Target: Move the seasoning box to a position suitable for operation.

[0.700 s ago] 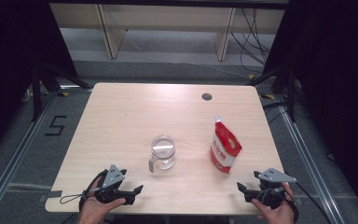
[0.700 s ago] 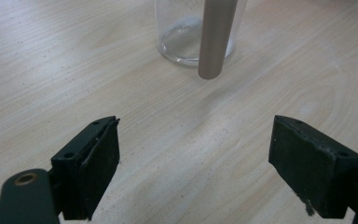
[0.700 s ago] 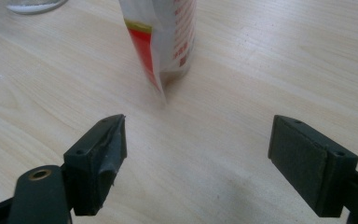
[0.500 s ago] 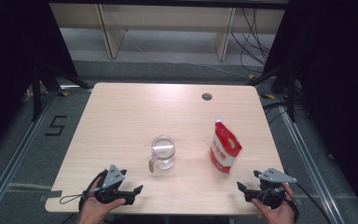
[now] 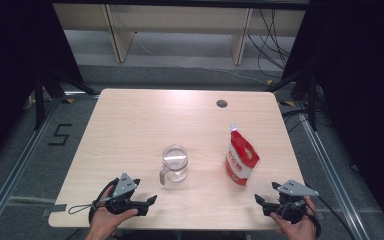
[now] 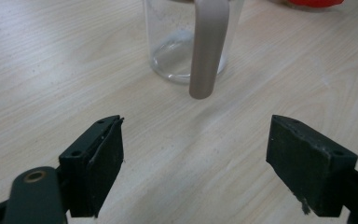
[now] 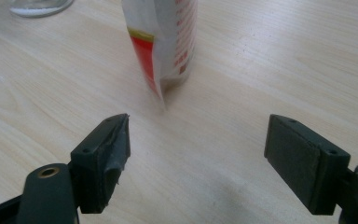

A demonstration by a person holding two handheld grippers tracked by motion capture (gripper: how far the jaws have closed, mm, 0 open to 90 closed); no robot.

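Note:
A clear glass jug (image 5: 174,163) with a grey handle stands near the middle of the wooden table (image 5: 145,125). To its right stands a red and white pouch (image 5: 241,158), upright. My left gripper (image 5: 147,204) rests near the front edge, left of the jug, its jaws open and empty. In the left gripper view the jug (image 6: 177,44) and its handle (image 6: 207,46) sit just beyond the open fingers (image 6: 98,163). My right gripper (image 5: 261,204) lies open at the front right corner. The right gripper view has the pouch (image 7: 165,44) a short way ahead of its jaws.
A dark round cable hole (image 5: 222,104) is in the table's far right part. Pale shelving legs and cables stand on the floor behind the table. Black curtains flank both sides. A person's hands hold both grippers at the table's front edge.

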